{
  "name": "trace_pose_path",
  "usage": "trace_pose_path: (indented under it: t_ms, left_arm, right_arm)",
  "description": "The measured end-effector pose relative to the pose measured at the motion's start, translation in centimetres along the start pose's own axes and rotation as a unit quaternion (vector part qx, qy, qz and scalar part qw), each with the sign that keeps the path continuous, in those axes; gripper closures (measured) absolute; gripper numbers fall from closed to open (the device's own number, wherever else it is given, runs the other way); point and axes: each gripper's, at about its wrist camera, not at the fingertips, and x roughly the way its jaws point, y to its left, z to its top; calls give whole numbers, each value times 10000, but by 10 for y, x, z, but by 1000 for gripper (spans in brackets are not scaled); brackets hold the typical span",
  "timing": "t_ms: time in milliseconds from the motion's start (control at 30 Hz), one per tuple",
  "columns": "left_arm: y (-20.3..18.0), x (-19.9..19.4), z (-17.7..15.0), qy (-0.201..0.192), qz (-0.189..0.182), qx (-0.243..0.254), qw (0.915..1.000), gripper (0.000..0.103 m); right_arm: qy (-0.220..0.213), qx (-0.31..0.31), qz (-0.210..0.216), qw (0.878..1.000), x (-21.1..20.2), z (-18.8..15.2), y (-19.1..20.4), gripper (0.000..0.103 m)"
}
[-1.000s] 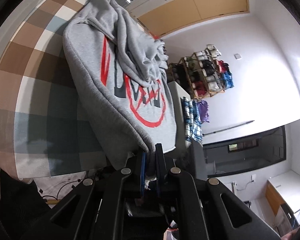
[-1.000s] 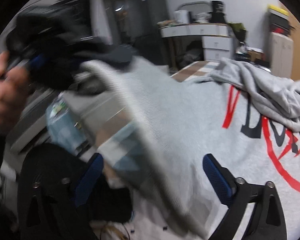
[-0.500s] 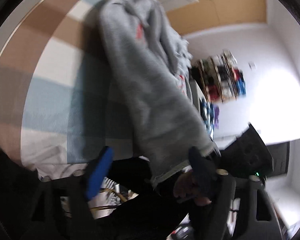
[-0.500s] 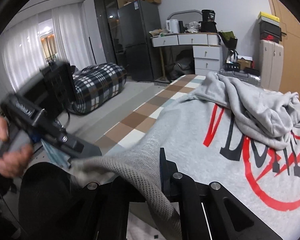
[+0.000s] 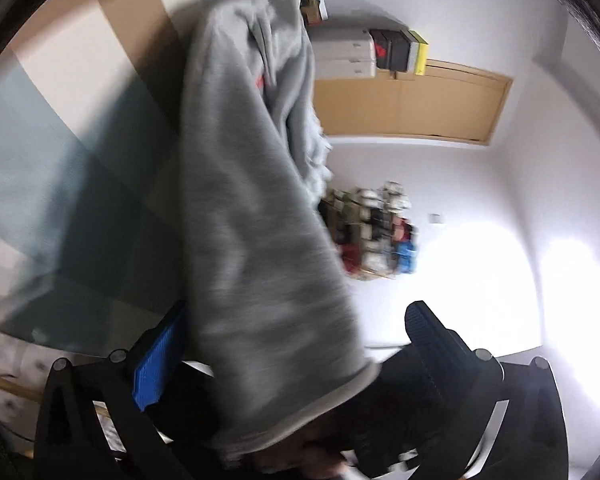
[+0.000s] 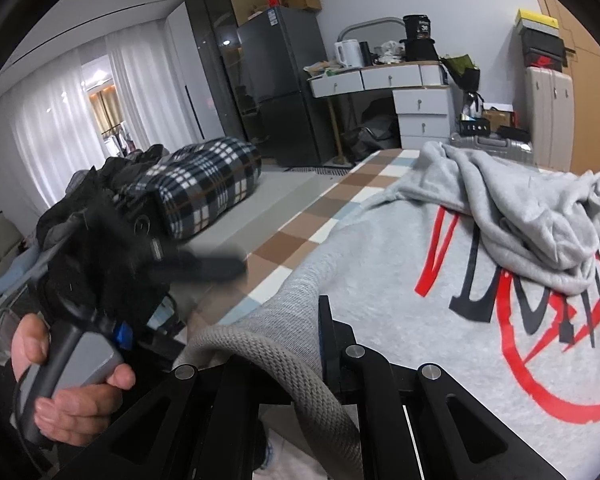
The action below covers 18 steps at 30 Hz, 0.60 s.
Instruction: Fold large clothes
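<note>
Viewing along the left gripper (image 5: 296, 344): jaws just opened wide, grey sweatshirt (image 5: 256, 216) hanging loosely between them, unpinched, over the checked bedspread (image 5: 60, 152). Right-wrist view: right gripper (image 6: 300, 344) clamped together on the sweatshirt's ribbed hem (image 6: 260, 356) at the bed's near edge; a hand (image 6: 60, 384) holds the other tool.

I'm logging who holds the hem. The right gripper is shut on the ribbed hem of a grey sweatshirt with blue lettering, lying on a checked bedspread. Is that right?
One thing is off: the lettering is red and dark grey, not blue, as the right wrist view shows. The right gripper is indeed shut on the ribbed hem of the grey sweatshirt, which lies on the checked bedspread.
</note>
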Motion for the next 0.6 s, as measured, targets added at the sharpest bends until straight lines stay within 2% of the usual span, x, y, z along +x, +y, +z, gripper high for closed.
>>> trace_pose_path:
  t_ms: [33, 133, 167, 433, 533, 600]
  left_arm:
    - [2, 6, 1, 178, -89, -129, 9997, 2]
    - [4, 21, 6, 730, 89, -155, 9972, 2]
    - [4, 22, 7, 773, 199, -112, 9967, 2]
    - [0, -5, 6, 551, 394, -211, 9975, 3]
    - [-6, -10, 3, 536, 460, -85, 9975, 15]
    - [-9, -5, 0, 617, 437, -1, 9971, 48]
  right_arm:
    - [18, -38, -9, 10000, 0, -1, 1, 96]
    - [36, -429, -137, 9990, -1, -5, 12, 96]
    - [32, -534, -179, 9984, -2, -5, 15, 96]
    - [258, -1010, -641, 9925, 1, -19, 28, 95]
    - [326, -1143, -754, 9900, 3, -23, 31, 95]
    - [336, -1110, -725, 9906, 4, -24, 32, 94]
